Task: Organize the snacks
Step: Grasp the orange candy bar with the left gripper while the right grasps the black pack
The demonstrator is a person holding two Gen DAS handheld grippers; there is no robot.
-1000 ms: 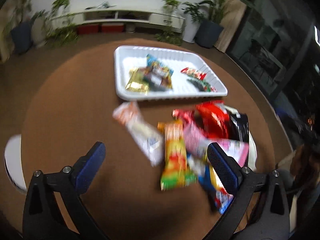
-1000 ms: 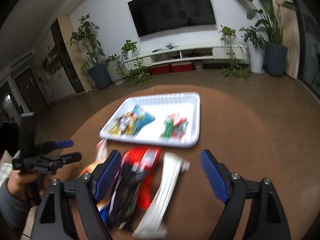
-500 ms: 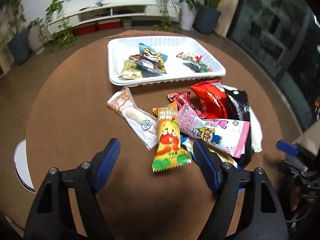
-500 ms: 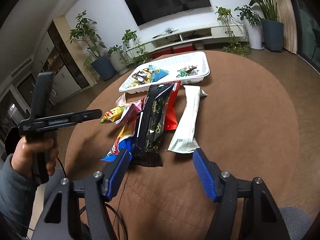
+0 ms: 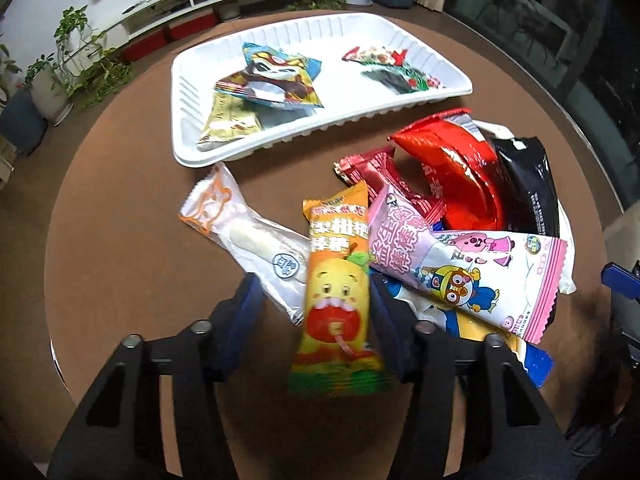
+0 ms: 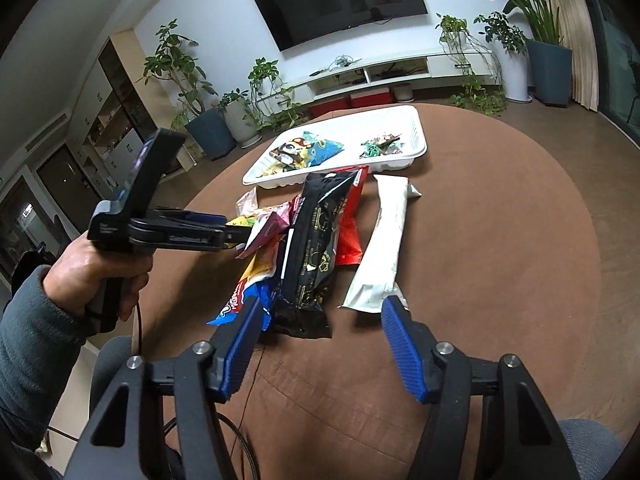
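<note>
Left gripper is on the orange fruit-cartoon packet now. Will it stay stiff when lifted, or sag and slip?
The orange packet is a thin film sachet, so it will probably flex and droop beyond the left gripper. Its glossy wrap looks slippery; the jaws appear closed on its sides, so it might slide. It seems light, yet overlaps the white packet, which may shift.

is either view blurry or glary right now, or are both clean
Left wrist view: the orange snack pack between the left gripper fingers is smeared by motion blur, the white tray stays sharp, and the red foil pack shows glare. Right wrist view: sharp, with strong fisheye bending at the edges; the right gripper is crisp.
</note>
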